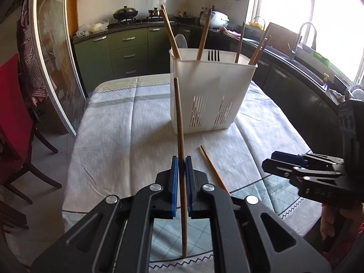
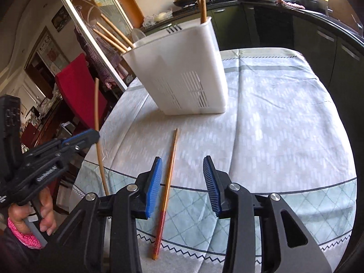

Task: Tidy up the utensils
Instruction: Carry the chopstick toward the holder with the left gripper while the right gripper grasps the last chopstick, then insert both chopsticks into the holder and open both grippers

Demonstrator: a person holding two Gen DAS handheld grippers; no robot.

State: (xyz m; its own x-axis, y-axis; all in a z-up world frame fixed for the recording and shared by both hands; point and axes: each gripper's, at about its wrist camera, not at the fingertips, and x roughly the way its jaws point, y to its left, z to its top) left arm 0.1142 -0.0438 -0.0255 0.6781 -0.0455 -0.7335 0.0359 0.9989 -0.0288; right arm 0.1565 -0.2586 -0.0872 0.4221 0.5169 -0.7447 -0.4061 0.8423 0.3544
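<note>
My left gripper (image 1: 181,159) is shut on a brown chopstick (image 1: 179,122), held nearly upright above the table; both also show in the right wrist view, the left gripper (image 2: 91,135) and its chopstick (image 2: 97,118). A white slotted utensil holder (image 1: 209,91) stands ahead on the table, holding several chopsticks (image 1: 169,31) and a black fork (image 1: 213,55); it also shows in the right wrist view (image 2: 182,72). A second chopstick (image 2: 167,185) lies flat on the tablecloth, between the fingers of my open right gripper (image 2: 183,161) and below them. The same chopstick (image 1: 212,167) and right gripper (image 1: 270,161) show in the left wrist view.
The table (image 1: 113,136) has a pale checked cloth. A red chair (image 1: 13,118) stands at its left. Kitchen cabinets (image 1: 129,52) and a counter with a sink (image 1: 304,45) run behind and to the right.
</note>
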